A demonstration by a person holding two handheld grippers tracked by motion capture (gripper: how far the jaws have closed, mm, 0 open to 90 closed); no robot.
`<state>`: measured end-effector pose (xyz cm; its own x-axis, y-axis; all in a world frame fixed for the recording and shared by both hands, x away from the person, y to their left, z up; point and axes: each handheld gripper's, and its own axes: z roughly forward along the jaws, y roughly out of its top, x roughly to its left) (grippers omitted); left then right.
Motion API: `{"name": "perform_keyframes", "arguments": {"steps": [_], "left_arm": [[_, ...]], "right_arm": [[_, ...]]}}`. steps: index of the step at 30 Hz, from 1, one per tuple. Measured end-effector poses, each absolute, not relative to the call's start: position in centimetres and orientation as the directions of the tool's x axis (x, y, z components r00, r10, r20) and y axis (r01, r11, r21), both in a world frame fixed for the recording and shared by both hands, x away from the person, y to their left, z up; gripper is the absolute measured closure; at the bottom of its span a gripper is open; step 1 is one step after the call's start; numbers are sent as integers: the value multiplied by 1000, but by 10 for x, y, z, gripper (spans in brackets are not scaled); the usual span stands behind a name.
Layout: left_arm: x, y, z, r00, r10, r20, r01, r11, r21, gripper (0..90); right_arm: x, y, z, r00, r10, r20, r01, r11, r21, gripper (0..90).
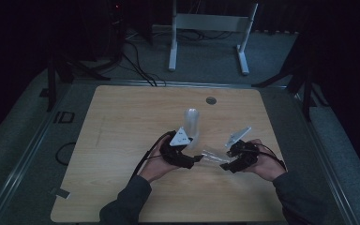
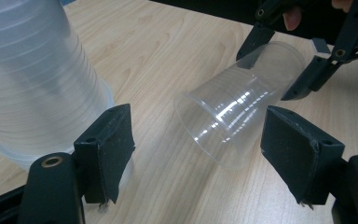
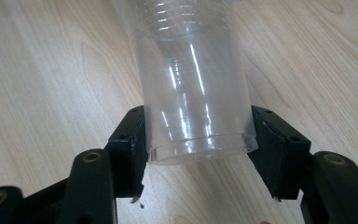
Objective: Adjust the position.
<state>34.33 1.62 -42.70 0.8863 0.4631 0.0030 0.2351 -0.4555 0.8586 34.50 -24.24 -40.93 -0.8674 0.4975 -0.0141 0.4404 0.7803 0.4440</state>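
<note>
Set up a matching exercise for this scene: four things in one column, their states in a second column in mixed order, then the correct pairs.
Things
1. single clear cup
2. stack of cups
3. left gripper
4. right gripper

States
A. open, holds nothing
B. shut on the cup's closed end
C. tilted over, mouth toward the left gripper
D. standing on the table, mouth down

Pairs: 1-C, 2-D, 3-A, 4-B

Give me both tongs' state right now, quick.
Left tongs: open, holding nothing, beside the stack of clear cups.
Right tongs: shut on the base of a single clear plastic cup, held on its side.
</note>
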Motion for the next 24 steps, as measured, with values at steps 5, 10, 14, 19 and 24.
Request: {"name": "perform_keyframes", "arguments": {"steps": [5,10,14,19,24], "left_arm": [[342,16,-425,878,478,5,240,-450,860,252],[343,15,-424,874,485,-6,253,-444,859,252],[343,14,-423,866,500,-8,263,-440,859,252],[343,14,-423,857,515,-11,272,-434,859,253],[343,13,-422,855,518,-17,277,-428,861,268]], "right_arm": [[345,-248,-410,-841,541,-11,475,748,464,415],[345,-252,-411,-823,567,-15,491,725,484,415],[343,-256,-412,-800,599,-21,512,701,497,415],[341,-260,-413,-776,631,-14,533,667,520,415],[340,-262,-415,-753,657,-20,546,643,537,415]]}}
